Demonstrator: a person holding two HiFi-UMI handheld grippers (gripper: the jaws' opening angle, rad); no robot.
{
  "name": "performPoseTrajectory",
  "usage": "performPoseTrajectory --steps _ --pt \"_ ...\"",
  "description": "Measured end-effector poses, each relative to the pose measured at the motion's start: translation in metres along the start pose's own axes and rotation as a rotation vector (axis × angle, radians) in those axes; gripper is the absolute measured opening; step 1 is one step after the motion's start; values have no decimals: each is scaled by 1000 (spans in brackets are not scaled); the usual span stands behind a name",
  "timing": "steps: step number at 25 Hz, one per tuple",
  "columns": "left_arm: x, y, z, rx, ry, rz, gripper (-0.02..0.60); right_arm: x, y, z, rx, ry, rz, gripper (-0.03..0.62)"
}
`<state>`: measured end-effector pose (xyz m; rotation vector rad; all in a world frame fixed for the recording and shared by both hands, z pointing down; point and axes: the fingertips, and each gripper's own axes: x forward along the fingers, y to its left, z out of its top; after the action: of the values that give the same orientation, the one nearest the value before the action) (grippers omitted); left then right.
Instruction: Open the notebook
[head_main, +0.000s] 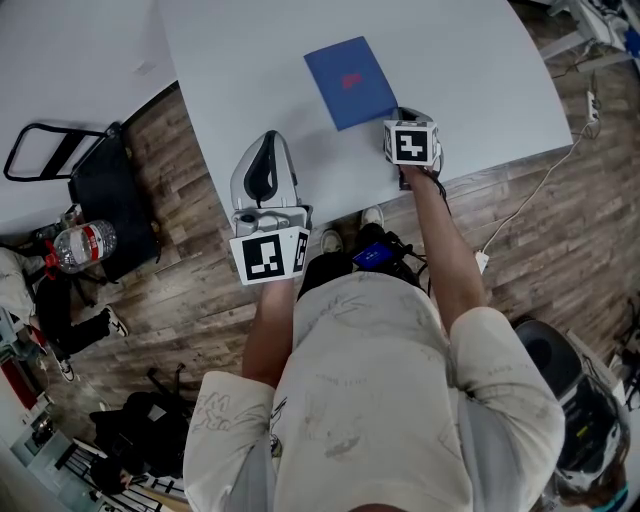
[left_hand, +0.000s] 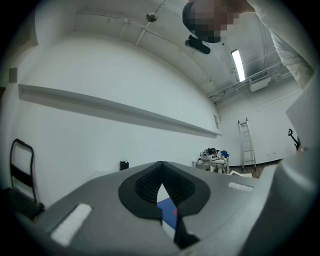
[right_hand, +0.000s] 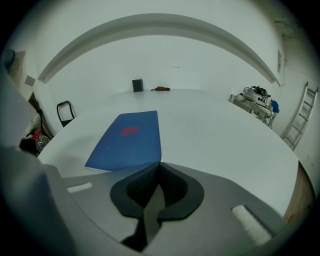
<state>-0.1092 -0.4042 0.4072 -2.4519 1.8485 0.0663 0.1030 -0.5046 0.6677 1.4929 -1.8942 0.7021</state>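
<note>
The right gripper (right_hand: 160, 165) has its jaws closed on the near right corner of the one blue notebook (head_main: 350, 82), which lies shut and flat on the white desk (head_main: 470, 80). The rest of the notebook stretches ahead of that gripper. Its long axis runs away from the person, leaning a little to the left at the far end, with a red mark on the cover. The left gripper (left_hand: 161, 165), the second of two, hangs left of the notebook, jaws together and empty.
</note>
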Motion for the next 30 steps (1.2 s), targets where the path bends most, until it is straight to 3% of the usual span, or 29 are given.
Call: performPoseTrajectory --steps 30 --pt "-6 5 18 -3 -5 -7 17 -45 15 31 -40 -124 -5 6"
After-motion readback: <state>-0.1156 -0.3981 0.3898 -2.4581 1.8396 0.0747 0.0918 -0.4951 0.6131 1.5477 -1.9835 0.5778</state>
